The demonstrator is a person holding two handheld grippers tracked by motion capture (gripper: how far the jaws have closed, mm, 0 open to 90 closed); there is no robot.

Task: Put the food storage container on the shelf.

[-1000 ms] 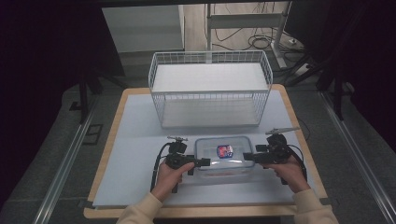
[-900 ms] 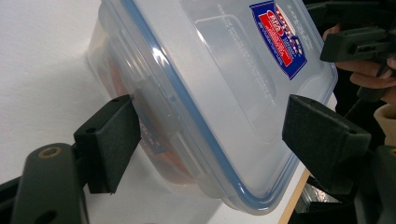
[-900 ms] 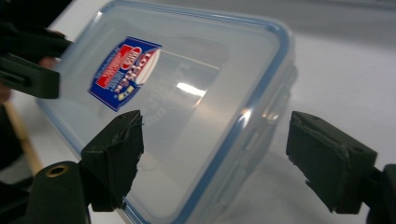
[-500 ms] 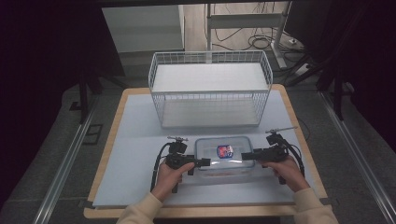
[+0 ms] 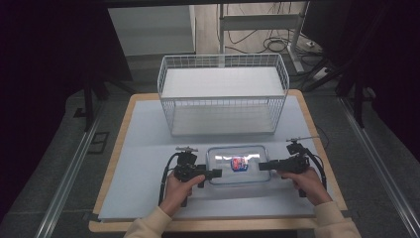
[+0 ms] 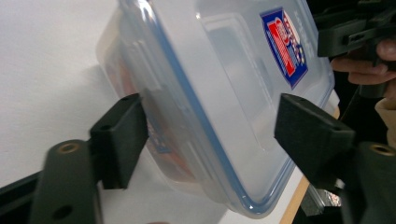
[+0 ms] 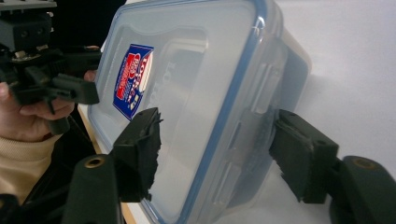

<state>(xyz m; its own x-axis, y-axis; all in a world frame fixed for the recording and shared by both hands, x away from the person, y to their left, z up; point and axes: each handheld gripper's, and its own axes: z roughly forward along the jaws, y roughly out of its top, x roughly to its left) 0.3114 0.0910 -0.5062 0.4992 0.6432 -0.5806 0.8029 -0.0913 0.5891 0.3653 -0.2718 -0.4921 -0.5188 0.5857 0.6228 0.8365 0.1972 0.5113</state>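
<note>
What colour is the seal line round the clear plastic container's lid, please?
Blue seal line, clearest in the left gripper view.

We see a clear, shiny plastic box [image 5: 238, 165] with a smooth lid. At its 12 o'clock stands a white wire basket [image 5: 223, 94]. The table's [image 5: 148, 144] top looks matt, with a wood edge.

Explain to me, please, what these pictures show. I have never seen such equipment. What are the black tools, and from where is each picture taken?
A person sits at a table and holds a hand tool with two black jaws in each hand: the left gripper and the right gripper. One camera looks down from above; one small camera rides on each gripper. Between the grippers lies a clear plastic box with a blue-edged lid and a red-and-blue sticker. Behind it stands a white wire basket. Each gripper straddles one end of the box; their jaws have just been closing, but I cannot tell whether they already pinch it.
</note>
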